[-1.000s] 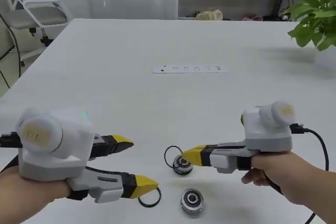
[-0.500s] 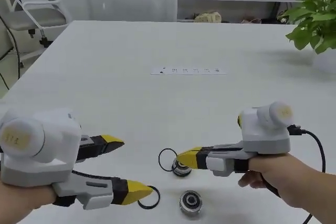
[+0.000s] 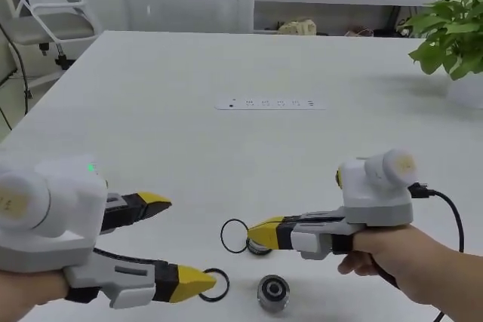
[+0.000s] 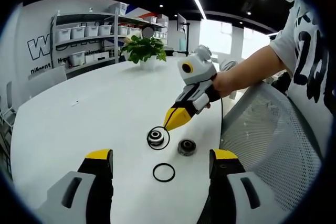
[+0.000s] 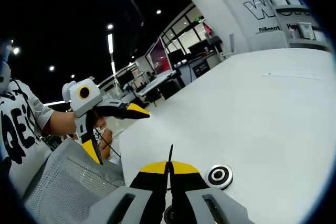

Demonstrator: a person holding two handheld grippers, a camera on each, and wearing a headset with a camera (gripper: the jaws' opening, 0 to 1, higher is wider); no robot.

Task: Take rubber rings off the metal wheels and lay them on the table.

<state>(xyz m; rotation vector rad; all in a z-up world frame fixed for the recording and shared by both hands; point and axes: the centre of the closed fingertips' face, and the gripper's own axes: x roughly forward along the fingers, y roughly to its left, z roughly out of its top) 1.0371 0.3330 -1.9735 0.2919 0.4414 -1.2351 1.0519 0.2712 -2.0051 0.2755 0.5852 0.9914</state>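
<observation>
Table (image 3: 226,148): white and wide, with a leafy plant (image 3: 449,24) at its far right corner.
Left gripper (image 3: 173,242): low at the near left, with its yellow-tipped jaws spread wide and nothing between them. In the head view its lower jaw tip lies just beside the loose ring.
Right gripper (image 3: 255,228): held in a hand at the near right and pointing left. Its jaws are pressed together on the held ring.
Power strip (image 3: 270,103): flat at mid-table, well apart from the work.
First wheel (image 3: 257,247): on the table right under the right gripper's tips, which partly hide it in the head view.
Second wheel (image 3: 273,290): just beside the first, nearer the person (whether it carries a ring cannot be told).
Held ring (image 3: 225,236): thin and black, pinched at one spot. In the head view its loop stands out to the left of the tips. In the left gripper view it seems to circle the first wheel, but whether the two touch cannot be told.
Loose ring (image 4: 154,172): flat on the table near the second wheel but apart from it.
</observation>
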